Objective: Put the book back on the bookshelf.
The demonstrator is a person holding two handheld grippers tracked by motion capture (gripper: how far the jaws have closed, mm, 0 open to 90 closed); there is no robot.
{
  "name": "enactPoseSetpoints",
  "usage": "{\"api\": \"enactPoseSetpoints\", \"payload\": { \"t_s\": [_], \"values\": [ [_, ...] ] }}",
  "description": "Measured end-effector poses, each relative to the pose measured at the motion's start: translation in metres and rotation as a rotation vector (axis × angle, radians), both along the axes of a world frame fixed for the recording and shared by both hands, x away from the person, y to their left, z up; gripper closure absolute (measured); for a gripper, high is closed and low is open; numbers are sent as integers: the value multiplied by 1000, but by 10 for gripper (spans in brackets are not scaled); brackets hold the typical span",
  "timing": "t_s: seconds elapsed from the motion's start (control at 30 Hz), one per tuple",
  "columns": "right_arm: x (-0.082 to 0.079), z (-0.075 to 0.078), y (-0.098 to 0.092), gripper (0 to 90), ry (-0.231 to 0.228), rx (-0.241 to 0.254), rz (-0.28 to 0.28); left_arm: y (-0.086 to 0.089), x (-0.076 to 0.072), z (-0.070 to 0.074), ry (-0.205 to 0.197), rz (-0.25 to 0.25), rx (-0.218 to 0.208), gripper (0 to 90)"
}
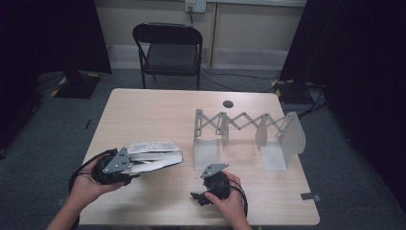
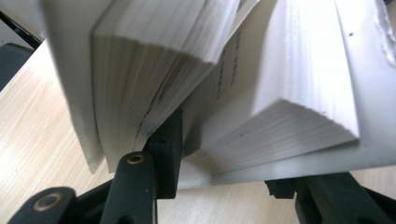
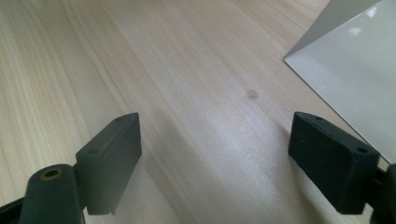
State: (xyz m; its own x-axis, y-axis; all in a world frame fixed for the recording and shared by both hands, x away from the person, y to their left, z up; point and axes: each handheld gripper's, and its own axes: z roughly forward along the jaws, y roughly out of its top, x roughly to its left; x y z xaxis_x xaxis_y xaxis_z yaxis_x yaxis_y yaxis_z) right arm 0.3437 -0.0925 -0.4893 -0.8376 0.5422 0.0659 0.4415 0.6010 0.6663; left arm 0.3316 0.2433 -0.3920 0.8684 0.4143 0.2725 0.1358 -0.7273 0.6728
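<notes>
A thick white book (image 1: 154,155) lies tilted above the front left of the wooden table (image 1: 153,110), its pages fanning apart. My left gripper (image 1: 136,166) is shut on the book at its near end. In the left gripper view, one jaw is wedged between the fanned pages and the other sits under the cover of the book (image 2: 280,70), with my left gripper (image 2: 233,163) clamping that part. My right gripper (image 1: 201,196) hovers low over the table front, open and empty (image 3: 215,149). Beside it is a white base plate (image 3: 355,79) of the accordion book rack (image 1: 244,124).
The metal rack stands stretched across the right half of the table, with upright dividers. A small dark round spot (image 1: 228,103) marks the table behind it. A black folding chair (image 1: 167,48) faces the far edge. Dark curtains flank both sides.
</notes>
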Motion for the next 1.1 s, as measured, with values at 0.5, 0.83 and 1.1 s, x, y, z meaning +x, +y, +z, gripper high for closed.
{"api": "enactPoseSetpoints", "payload": {
  "t_s": [0.5, 0.83, 1.1],
  "values": [
    [-5, -8, -1, 143, -83, 14, -7, 15, -7, 27, 80, -12, -6, 648],
    [-5, -10, -3, 143, -101, 40, -11, 14, -1, 36, 101, -5, 53, 669],
    [-5, -10, -3, 142, -102, 39, -10, 10, 1, 39, 108, 1, 93, 675]
  ]
}}
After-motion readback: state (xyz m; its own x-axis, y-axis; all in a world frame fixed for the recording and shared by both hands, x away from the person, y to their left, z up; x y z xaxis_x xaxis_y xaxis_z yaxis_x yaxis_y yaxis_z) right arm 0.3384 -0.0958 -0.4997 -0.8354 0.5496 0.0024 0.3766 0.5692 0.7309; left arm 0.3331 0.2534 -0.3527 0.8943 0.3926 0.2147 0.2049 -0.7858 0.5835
